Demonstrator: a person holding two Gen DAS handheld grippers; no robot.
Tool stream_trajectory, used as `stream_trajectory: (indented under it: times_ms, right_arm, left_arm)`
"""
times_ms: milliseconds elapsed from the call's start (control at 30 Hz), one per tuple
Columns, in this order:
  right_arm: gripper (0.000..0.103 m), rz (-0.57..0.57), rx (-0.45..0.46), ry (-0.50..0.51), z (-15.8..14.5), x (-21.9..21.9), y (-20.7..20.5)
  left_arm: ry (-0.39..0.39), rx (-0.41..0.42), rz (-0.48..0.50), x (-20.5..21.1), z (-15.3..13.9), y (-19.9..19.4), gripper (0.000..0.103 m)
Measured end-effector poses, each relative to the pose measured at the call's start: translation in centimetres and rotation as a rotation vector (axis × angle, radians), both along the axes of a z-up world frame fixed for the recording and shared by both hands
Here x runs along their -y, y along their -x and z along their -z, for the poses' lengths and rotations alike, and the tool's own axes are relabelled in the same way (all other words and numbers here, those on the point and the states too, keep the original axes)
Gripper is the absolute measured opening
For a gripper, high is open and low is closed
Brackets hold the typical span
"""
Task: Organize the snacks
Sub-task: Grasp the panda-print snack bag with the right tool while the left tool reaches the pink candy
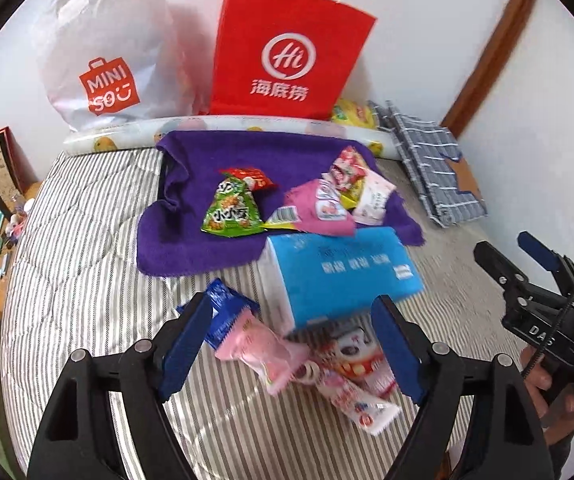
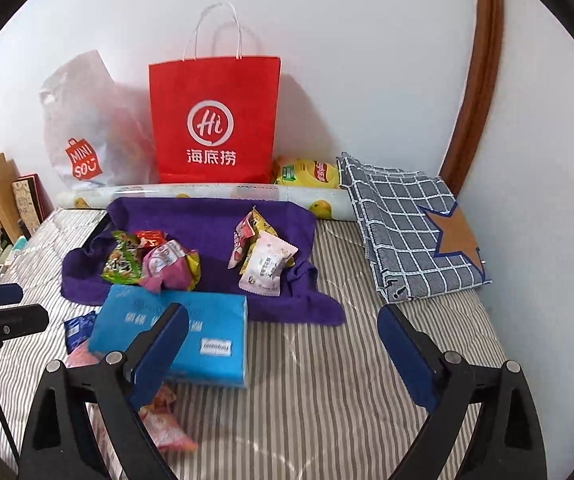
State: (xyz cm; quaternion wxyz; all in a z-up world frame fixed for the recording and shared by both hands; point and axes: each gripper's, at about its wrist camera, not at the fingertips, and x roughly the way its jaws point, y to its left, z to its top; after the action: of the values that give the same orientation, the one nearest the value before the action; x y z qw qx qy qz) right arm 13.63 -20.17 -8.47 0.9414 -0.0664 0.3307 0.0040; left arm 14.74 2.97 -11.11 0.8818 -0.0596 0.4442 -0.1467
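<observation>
Lying on purple towel [image 2: 215,220] atop striped bed [image 2: 327,380]: assorted snack packets [image 2: 265,266]; beside it, blue tissue pack [image 2: 183,336]. Hovering wide open, empty: left gripper [image 1: 291,344] over pink wrapped snacks [image 1: 263,352], right gripper [image 2: 283,344].

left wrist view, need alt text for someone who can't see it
The left gripper, jaws open, hovers over pink snack packets beside a blue tissue pack on a striped bed. Behind lie more snacks on a purple towel, then a red paper bag.
</observation>
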Motion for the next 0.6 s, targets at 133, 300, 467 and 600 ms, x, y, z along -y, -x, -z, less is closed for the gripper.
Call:
stream_trajectory:
  times_ms: [133, 300, 467, 600]
  right_arm:
    - [0.096, -0.025, -0.022, -0.018, 0.5, -0.2, 1.4]
    - [0.096, -0.032, -0.050, -0.027, 2.3, -0.2, 2.5]
    - [0.096, -0.046, -0.143, -0.072, 4.9, -0.3, 2.3]
    - [0.095, -0.086, -0.157, -0.119, 5.9, -0.9, 2.6]
  left_arm:
    - [0.008, -0.003, -0.030, -0.6, 0.4, 1.4, 0.081]
    - [-0.005, -0.012, -0.052, -1.4, 1.6, 2.4, 0.080]
    - [-0.067, -0.009, -0.087, -2.3, 2.8, 2.8, 0.078]
    - [-0.024, -0.034, -0.103, -3.8, 3.1, 2.8, 0.077]
